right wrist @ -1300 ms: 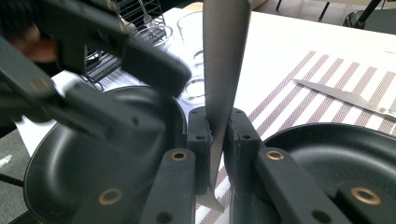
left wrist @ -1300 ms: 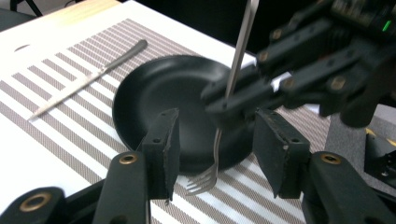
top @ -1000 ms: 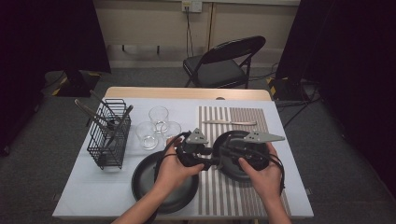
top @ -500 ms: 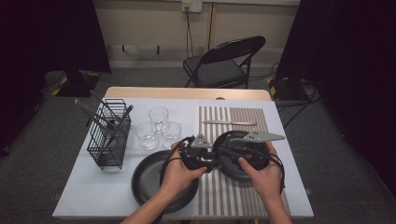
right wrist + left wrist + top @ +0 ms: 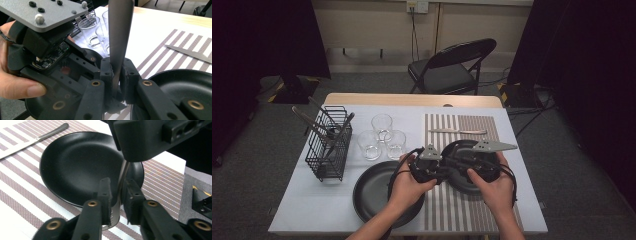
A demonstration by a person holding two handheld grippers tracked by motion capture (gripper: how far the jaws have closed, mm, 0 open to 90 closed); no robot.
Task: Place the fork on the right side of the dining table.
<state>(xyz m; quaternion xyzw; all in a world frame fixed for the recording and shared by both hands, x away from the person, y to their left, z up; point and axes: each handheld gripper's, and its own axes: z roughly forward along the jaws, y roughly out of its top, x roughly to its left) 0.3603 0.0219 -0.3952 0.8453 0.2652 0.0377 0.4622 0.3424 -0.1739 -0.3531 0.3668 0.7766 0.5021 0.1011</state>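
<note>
Two grips, one utensil: right fingers [image 5: 106, 72] are clamped on the utensil [image 5: 117, 32]; left fingers [image 5: 104, 192] have just been closing around its lower end, with a sliver of gap left.
Between fingers: if the right grip lets go early, it likely slips.
Below fingers: black plate [image 5: 75, 162], where a drop would clatter or chip.
Beyond fingers: glasses [image 5: 91, 30], well apart.

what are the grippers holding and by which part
Right gripper is clamped on the handle of a fork. Left gripper has just been closing around its tine end.
</note>
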